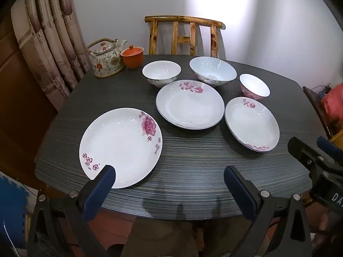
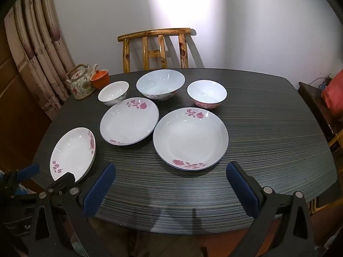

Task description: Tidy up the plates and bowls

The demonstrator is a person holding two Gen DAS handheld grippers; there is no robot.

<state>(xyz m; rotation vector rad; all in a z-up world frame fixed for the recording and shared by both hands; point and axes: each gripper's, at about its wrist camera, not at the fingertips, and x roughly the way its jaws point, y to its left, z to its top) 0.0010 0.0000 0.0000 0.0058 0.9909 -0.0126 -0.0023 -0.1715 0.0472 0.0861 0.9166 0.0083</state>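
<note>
Hovering with jaws spread and empty over the near table edge (image 1: pixel 193 171), the left gripper (image 1: pixel 169 177) has the peony plate (image 1: pixel 120 147) at its ten o'clock, the right gripper (image 2: pixel 171 175) the rose plate (image 2: pixel 190 138) at twelve, each nearest its own; bowls lie beyond.

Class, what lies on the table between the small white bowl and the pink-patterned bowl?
The large pale-blue bowl stands between small white bowl and pink-patterned bowl, clearest in the right wrist view.
</note>
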